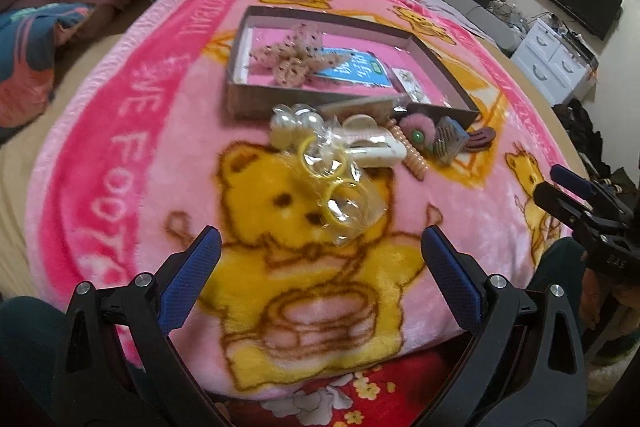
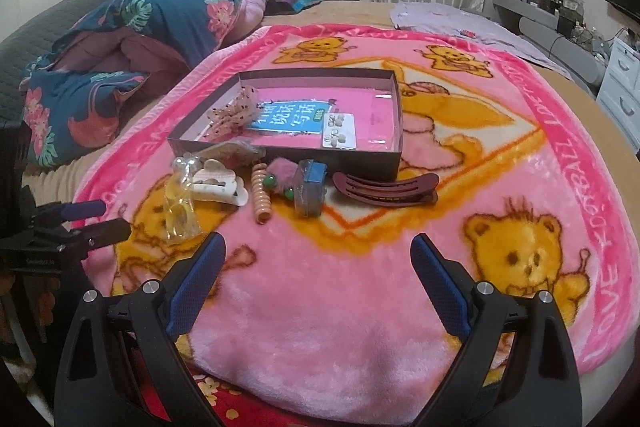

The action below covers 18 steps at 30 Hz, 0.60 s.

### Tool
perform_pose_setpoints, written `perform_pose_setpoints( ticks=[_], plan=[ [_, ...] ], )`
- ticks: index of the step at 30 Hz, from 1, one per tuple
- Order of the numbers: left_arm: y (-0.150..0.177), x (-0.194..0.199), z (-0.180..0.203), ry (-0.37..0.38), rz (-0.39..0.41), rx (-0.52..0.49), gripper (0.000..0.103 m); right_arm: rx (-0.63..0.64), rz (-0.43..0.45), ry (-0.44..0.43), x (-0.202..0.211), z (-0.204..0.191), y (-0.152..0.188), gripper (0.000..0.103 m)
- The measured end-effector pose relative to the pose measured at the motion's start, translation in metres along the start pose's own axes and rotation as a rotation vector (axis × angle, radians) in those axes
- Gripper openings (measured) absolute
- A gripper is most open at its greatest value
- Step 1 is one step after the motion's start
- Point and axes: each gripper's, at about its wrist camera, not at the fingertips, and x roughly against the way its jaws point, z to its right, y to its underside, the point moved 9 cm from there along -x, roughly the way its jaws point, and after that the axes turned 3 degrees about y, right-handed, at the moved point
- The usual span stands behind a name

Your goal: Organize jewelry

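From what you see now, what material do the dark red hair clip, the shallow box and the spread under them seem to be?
Dark red hair clip: likely plastic, smooth with a dull sheen and moulded slots. Shallow box: probably cardboard, thin straight walls, matte dark outside, pink lining. Pink blanket: soft plush fleece, with fuzzy pile and blurred bear prints.

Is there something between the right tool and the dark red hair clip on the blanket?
Nothing visible. The right tool is open, and only bare pink blanket lies between it and the dark red hair clip, which sits alone just in front of the box.
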Motion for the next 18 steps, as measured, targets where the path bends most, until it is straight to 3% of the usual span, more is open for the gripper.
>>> perform_pose_setpoints(
  ticks=[9, 12, 15, 18],
  plan=[
    [-0.007, -0.042, 0.007, 0.034, -0.037, 0.033, 0.093, -0.033, -0.01, 0.021, -0.017, 0.014, 0.005, 0.093],
    [-0.013, -0.055, 0.004, 0.027, -0.038, 0.059, 0.088, -0.043, -0.006, 0.021, -0.021, 0.018, 0.004, 0.093],
    [-0.019, -0.061, 0.001, 0.017, -0.03, 0.068, 0.08, -0.049, -0.005, 0.01, -0.027, 0.017, 0.001, 0.093],
    [-0.022, -0.064, -0.003, 0.006, -0.022, 0.066, 0.062, -0.039, -0.011, -0.002, -0.036, 0.011, -0.002, 0.088]
  ],
)
